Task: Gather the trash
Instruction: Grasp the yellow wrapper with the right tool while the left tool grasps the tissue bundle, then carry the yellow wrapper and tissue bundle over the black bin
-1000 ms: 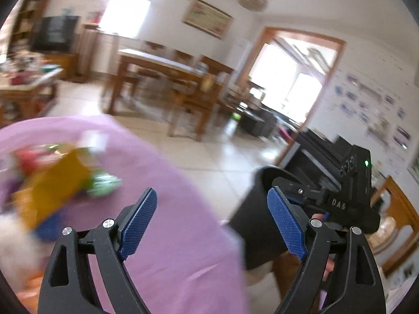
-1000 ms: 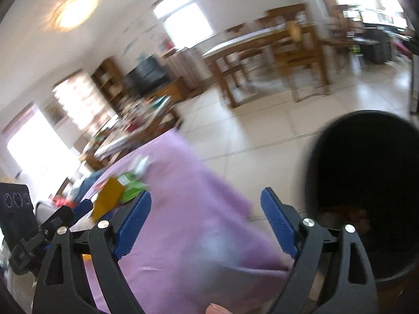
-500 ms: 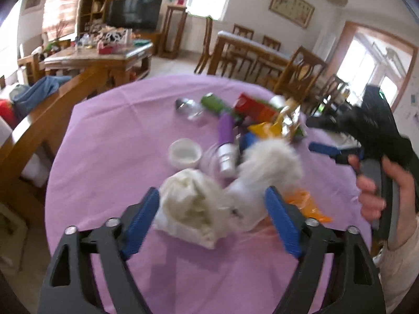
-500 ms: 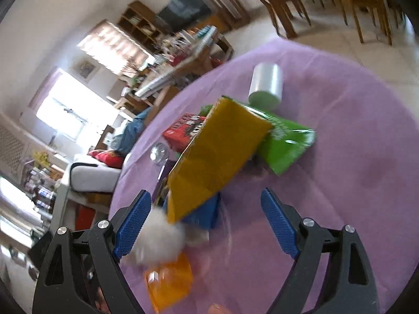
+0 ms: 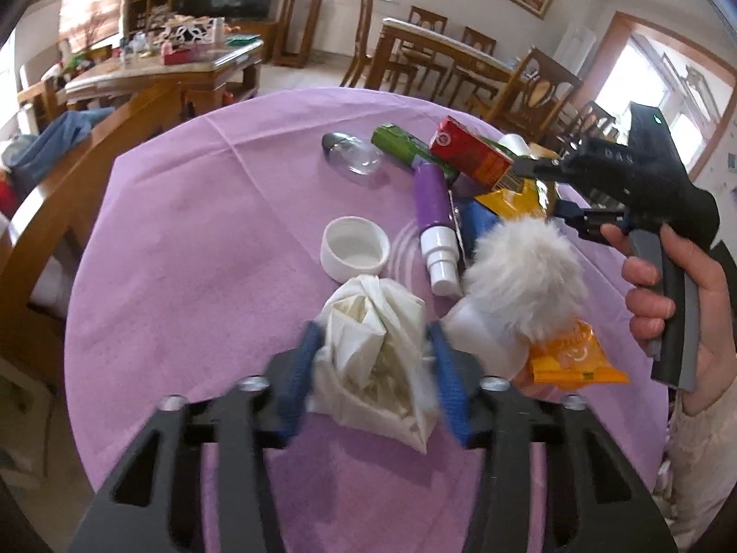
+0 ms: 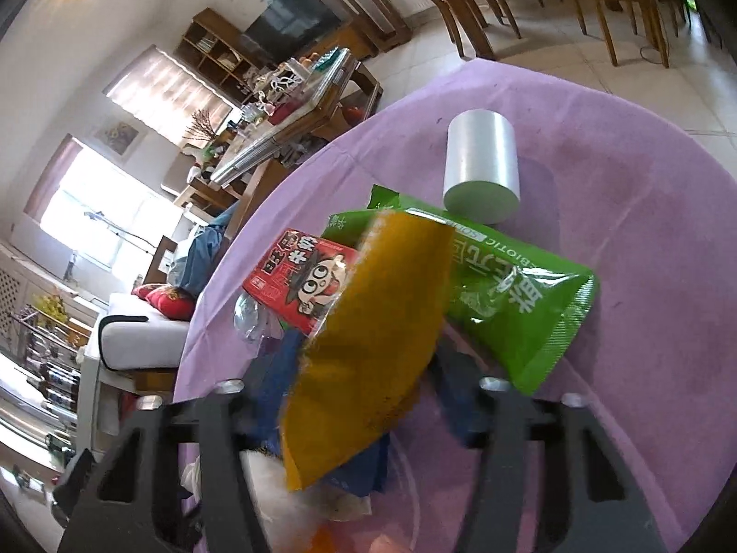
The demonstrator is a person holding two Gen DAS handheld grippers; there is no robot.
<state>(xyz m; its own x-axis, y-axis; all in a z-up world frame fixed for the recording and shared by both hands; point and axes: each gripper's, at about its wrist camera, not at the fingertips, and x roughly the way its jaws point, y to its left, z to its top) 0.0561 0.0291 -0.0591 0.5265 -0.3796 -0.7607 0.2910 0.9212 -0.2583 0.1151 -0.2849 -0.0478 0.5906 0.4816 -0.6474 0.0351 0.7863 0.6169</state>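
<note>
Desk [image 5: 193,212], purple cloth, carries the litter heap; landmark is the white cap [image 5: 354,255]; step in hand: double pickup. My left tongs [image 5: 375,368] have just been closing and now pinch the crumpled white bag [image 5: 373,359], just nearer me than the cap; my right tongs [image 6: 354,396] have just been closing around the yellow packet [image 6: 368,359], beyond the cap, contact blurred so I cannot tell if clenched. Next, I judge: firm both grips, lift clear, carry to a bin.

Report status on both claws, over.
Left claw closing on white bag. Right claw closing on yellow packet. Fluffy ball crowds the bag.
</note>
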